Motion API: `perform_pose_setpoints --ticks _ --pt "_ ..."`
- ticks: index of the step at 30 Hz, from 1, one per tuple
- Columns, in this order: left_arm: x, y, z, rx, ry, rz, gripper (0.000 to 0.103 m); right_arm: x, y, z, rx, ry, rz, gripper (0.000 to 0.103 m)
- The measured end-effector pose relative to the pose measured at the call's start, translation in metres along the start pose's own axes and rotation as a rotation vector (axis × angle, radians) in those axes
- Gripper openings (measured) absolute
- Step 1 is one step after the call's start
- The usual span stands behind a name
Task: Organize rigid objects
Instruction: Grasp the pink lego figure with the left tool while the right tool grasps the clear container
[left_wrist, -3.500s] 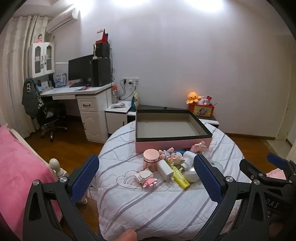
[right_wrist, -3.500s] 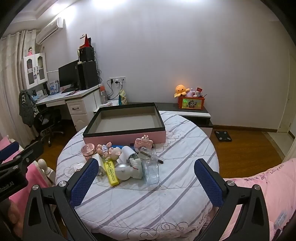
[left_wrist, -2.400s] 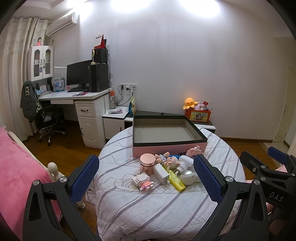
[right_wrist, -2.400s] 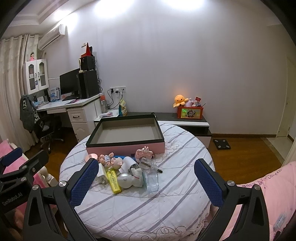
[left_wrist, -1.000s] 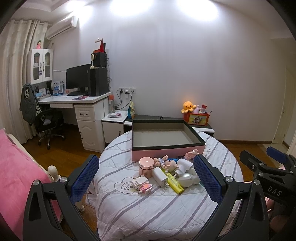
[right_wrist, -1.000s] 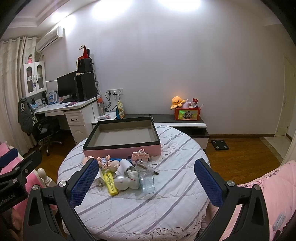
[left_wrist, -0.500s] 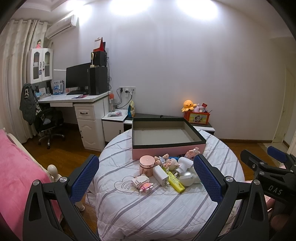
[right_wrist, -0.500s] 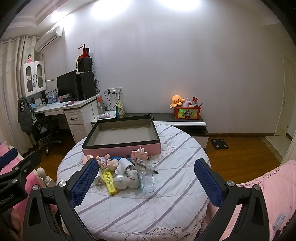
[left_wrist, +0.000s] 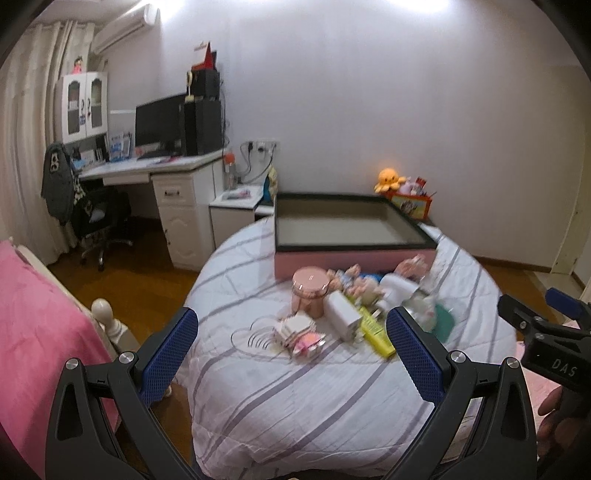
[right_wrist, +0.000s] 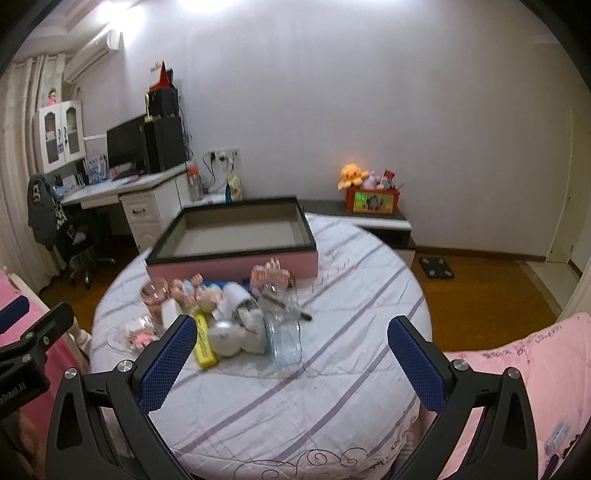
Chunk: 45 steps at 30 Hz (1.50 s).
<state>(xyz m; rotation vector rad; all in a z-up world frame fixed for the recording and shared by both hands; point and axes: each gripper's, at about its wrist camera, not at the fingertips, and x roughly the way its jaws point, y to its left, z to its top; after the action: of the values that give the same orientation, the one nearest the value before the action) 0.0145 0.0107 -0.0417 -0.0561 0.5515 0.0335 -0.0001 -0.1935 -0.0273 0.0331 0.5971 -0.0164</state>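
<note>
A pile of small objects lies on a round table with a striped cloth (left_wrist: 314, 398): a pink jar (left_wrist: 309, 291), a white charger block (left_wrist: 341, 314), a yellow tube (left_wrist: 375, 330), a pink block toy (left_wrist: 299, 330), small dolls (right_wrist: 188, 288) and a clear glass jar (right_wrist: 284, 338). Behind them stands an open pink box with a black rim (left_wrist: 351, 236), also in the right wrist view (right_wrist: 236, 236). My left gripper (left_wrist: 291, 354) is open and empty above the table's near side. My right gripper (right_wrist: 291, 354) is open and empty, near the glass jar.
A white desk with a monitor (left_wrist: 159, 125) and a chair stands at the back left. A low cabinet with an orange plush (right_wrist: 352, 173) is at the back right. A pink bed (left_wrist: 33, 332) is at the left, pink bedding (right_wrist: 517, 369) at the right.
Both grippers have moved forward and down toward the table. The pile of objects looks larger and closer. Both views are slightly blurred from motion.
</note>
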Motion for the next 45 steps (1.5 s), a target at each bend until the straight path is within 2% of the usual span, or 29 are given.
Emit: perform_pose_setpoints --ticks 8,15,22,28,31,33,34,37,39,41,45 --pt "0.044 0.011 -0.024 -0.011 0.094 0.018 0.103 0.043 -0.011 -0.022 0.007 0.111 -0.011 0.103" --pt "0.083 0.011 -0.036 -0.015 0.172 0.015 0.103 0.075 -0.021 -0.035 0.018 0.175 -0.009 0.103" --pt "0.116 0.01 -0.038 -0.015 0.21 0.029 0.103 0.093 -0.02 -0.031 -0.003 0.187 0.028 0.103" --pt "0.139 0.012 -0.035 -0.024 0.252 0.027 0.103 0.114 -0.019 -0.025 -0.029 0.205 0.052 0.096" --pt "0.152 0.008 -0.038 -0.006 0.288 0.032 0.103 0.126 -0.019 -0.023 -0.044 0.225 0.081 0.088" --pt "0.152 0.004 -0.039 0.023 0.275 0.039 0.102 0.136 -0.018 -0.024 -0.054 0.243 0.096 0.068" --pt "0.153 0.003 -0.038 0.025 0.274 0.024 0.101 0.141 -0.019 -0.025 -0.056 0.251 0.101 0.065" --pt "0.151 0.005 -0.039 0.026 0.267 -0.016 0.092 0.142 -0.019 -0.026 -0.059 0.242 0.126 0.057" --pt "0.146 0.007 -0.04 0.032 0.257 -0.034 0.082 0.14 -0.021 -0.025 -0.05 0.24 0.144 0.041" --pt "0.142 0.006 -0.041 0.038 0.252 -0.067 0.059 0.136 -0.022 -0.026 -0.038 0.236 0.16 0.038" --pt "0.134 0.007 -0.041 0.036 0.249 -0.104 0.06 0.126 -0.023 -0.029 -0.02 0.23 0.19 0.037"
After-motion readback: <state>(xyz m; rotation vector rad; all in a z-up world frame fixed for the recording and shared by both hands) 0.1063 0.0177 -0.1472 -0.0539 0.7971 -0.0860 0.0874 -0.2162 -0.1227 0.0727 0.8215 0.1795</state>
